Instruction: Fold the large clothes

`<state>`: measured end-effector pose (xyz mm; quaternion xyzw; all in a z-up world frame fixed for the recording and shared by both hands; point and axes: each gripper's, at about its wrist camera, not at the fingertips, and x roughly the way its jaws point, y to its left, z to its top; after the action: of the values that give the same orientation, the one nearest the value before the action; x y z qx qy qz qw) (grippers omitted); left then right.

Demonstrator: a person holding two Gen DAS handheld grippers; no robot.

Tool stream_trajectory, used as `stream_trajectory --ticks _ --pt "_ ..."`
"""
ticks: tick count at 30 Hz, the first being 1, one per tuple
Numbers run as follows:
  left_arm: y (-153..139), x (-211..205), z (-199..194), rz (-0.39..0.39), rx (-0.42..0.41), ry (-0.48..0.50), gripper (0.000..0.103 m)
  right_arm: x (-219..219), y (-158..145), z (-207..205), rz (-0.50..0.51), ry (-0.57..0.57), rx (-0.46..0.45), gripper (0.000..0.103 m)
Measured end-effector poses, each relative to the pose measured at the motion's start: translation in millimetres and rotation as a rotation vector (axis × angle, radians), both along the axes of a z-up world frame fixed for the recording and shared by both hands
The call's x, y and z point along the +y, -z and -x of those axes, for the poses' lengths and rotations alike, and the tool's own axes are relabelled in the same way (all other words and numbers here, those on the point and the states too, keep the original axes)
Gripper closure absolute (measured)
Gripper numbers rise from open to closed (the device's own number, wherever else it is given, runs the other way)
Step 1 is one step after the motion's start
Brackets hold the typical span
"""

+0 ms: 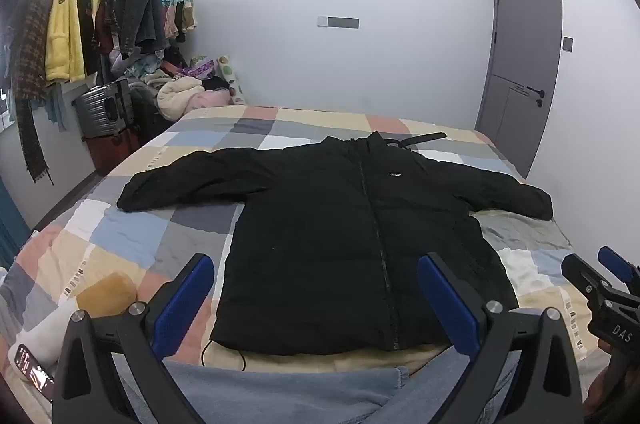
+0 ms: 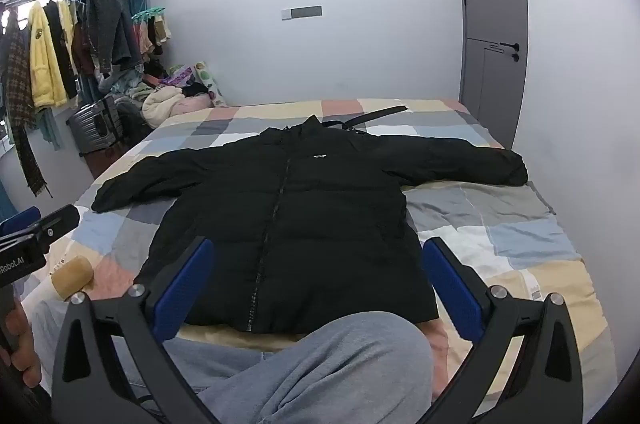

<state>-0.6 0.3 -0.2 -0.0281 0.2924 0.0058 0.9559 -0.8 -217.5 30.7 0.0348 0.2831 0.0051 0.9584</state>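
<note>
**Left wrist view: black jacket lies spread on the bed, both grippers wide and empty**

A black zip-up puffer jacket (image 1: 360, 224) lies face up on a patchwork-checked bedspread (image 1: 132, 240), hem toward the seated person's grey-trousered knee (image 2: 320, 364), collar toward the far wall — its long axis runs straight away from the fingers, zipper closed down the middle. Both sleeves stretch out sideways, roughly at right angles to the body. The left gripper (image 1: 316, 296) hovers just short of the hem, jaws released and grasping nothing; the right gripper (image 2: 318, 284) does the same, its view framing the hem's right half. Judged from this, each hand sits nearer its own sleeve — left for the left cuff, right for the right. The fabric looks padded, matte and bulky, with a small white chest label
</note>
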Motion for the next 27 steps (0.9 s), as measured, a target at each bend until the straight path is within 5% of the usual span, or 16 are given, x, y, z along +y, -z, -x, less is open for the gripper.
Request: stream_trajectory --ticks 27 --pt "1.3 2.4 -5.0 -0.023 0.0 -0.007 0.0 2.3 -1.7 -2.3 0.011 -0.005 0.0 0.0"
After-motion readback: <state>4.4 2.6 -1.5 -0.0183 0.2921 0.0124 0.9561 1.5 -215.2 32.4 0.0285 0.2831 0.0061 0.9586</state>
